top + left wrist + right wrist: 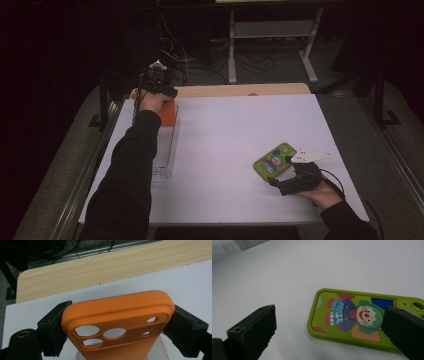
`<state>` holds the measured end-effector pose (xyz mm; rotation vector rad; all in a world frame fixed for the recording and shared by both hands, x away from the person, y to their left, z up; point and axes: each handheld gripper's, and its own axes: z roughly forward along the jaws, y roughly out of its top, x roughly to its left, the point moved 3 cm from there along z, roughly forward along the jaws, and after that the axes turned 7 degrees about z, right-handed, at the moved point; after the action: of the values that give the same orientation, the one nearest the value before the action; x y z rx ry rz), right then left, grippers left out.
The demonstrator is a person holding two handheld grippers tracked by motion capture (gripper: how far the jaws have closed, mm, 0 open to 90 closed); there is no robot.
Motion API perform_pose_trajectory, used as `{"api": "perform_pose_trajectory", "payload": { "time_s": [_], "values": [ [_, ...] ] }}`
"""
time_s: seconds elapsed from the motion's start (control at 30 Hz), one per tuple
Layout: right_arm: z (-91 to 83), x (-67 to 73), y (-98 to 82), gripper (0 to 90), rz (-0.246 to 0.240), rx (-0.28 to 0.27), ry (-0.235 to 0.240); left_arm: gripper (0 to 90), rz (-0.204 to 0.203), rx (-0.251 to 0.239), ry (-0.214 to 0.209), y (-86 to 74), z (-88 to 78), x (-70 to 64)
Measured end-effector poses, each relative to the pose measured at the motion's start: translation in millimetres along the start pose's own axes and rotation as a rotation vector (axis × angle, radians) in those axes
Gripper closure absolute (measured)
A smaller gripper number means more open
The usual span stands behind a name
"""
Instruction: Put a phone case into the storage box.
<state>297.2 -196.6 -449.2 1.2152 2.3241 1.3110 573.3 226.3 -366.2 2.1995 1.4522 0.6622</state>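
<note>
An orange phone case (117,312) with camera cut-outs sits between the jaws of my left gripper (118,322), and both pads rest against its long sides. In the high view this gripper (162,97) is at the table's far left, holding the orange case (169,114) over the far end of a clear tray (164,150). A green phone case (354,317) printed with a clown lies flat on the white table. My right gripper (329,322) stands open just short of it, one jaw overlapping its right end. The high view shows that gripper (281,172) right beside the green case (274,160).
The white sheet (225,150) covers most of the table, with a wooden strip (240,90) bare along the far edge. Table frames and cables stand on the dark floor beyond. The person's sleeves reach in from the bottom.
</note>
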Motion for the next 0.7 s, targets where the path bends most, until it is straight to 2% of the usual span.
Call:
{"api": "perform_pose_trajectory", "payload": {
  "time_s": [0.33, 0.47, 0.53, 0.6, 0.7],
  "values": [
    [0.0, 0.5, -0.2, 0.0, -0.001, 0.000, 0.000, 12.6, 0.013, -0.001, 0.016, 0.1, 0.7, -3.0],
    [0.0, 0.8, 0.0, 0.0, -0.002, -0.001, 0.000, 7.7, 0.014, -0.014, 0.031, 1.2, -1.0, -1.2],
    [0.0, 1.0, -0.1, 0.0, -0.001, -0.001, 0.000, 3.4, 0.018, -0.017, 0.024, 1.0, -1.0, -0.1],
    [0.0, 1.4, -0.2, 0.0, 0.000, 0.001, 0.001, 2.0, 0.006, -0.026, 0.016, 0.8, -3.0, 0.2],
    [-0.2, 1.5, -0.3, 0.0, 0.000, 0.002, 0.002, 1.3, 0.016, -0.046, 0.000, 1.3, -7.5, 1.4]
  ]
}}
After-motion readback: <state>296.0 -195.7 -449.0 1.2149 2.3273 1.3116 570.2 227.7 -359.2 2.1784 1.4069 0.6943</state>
